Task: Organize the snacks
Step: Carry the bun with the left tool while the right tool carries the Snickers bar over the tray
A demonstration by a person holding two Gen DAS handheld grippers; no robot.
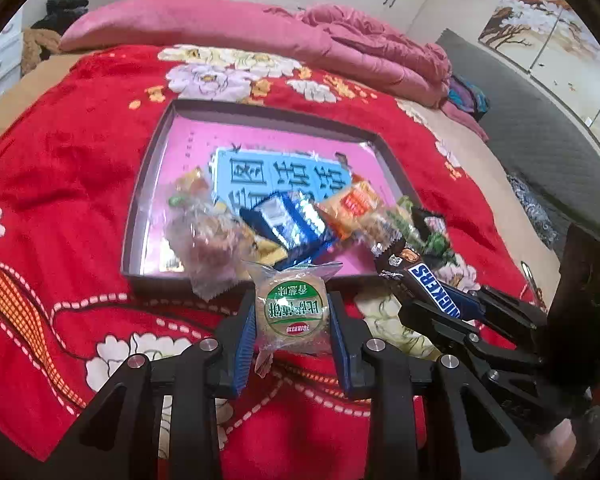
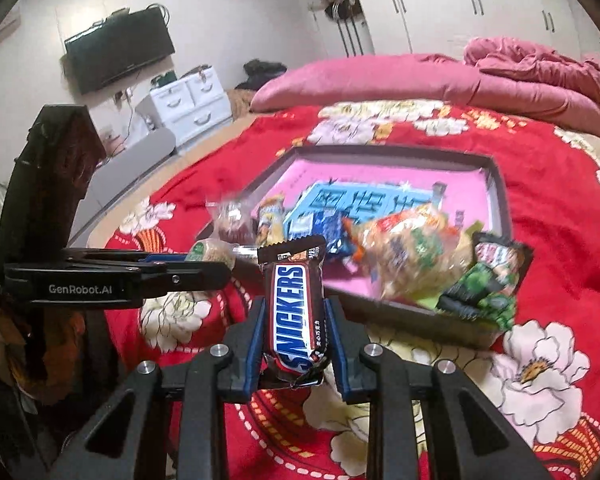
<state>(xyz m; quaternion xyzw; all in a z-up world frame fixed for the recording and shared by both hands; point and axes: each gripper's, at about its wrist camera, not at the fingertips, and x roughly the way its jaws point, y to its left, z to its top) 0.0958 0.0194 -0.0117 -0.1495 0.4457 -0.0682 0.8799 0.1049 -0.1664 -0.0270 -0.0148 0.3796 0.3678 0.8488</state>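
- Holding a round wrapped biscuit (image 1: 293,309) in the left gripper (image 1: 292,316), jaws clamped on its sides, lower centre of frame
- Gripping the Snickers bar (image 2: 296,312) in the right gripper (image 2: 294,332); long axis along the fingers (pointing at the tray)
- Lying just beyond both: tray (image 1: 148,184) of snacks, mid-frame; neither hand clearly nearer

Red floral blanket (image 1: 60,184), pink pillow (image 2: 364,80)

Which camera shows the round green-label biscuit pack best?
Left wrist view: the biscuit pack faces the lens, label readable, pinched by the left gripper. The right wrist view shows it only small and edge-on at that gripper's tips.
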